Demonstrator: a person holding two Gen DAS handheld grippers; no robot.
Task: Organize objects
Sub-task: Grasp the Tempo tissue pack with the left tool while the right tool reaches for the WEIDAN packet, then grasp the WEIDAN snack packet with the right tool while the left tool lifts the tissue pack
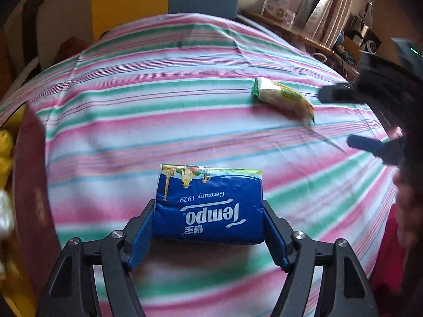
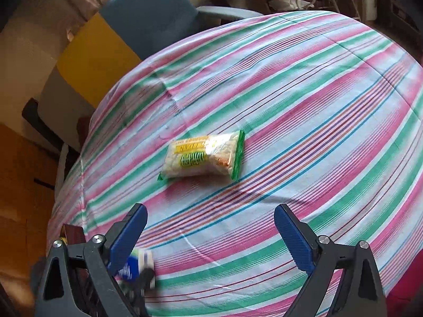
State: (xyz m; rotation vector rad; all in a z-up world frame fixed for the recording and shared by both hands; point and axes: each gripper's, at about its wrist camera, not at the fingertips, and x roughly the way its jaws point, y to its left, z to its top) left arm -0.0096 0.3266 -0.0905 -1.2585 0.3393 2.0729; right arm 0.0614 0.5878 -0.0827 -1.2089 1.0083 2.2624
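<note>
My left gripper is shut on a blue Tempo tissue pack and holds it just above the striped tablecloth. A clear snack packet with green ends lies on the cloth at the far right. My right gripper shows there beside it, open. In the right wrist view the snack packet lies ahead of my open, empty right gripper. The tissue pack shows at the lower left behind the left finger.
A dark red box wall with yellow items inside stands at the left edge. A blue chair is behind the table. A wooden desk with boxes is at the back right.
</note>
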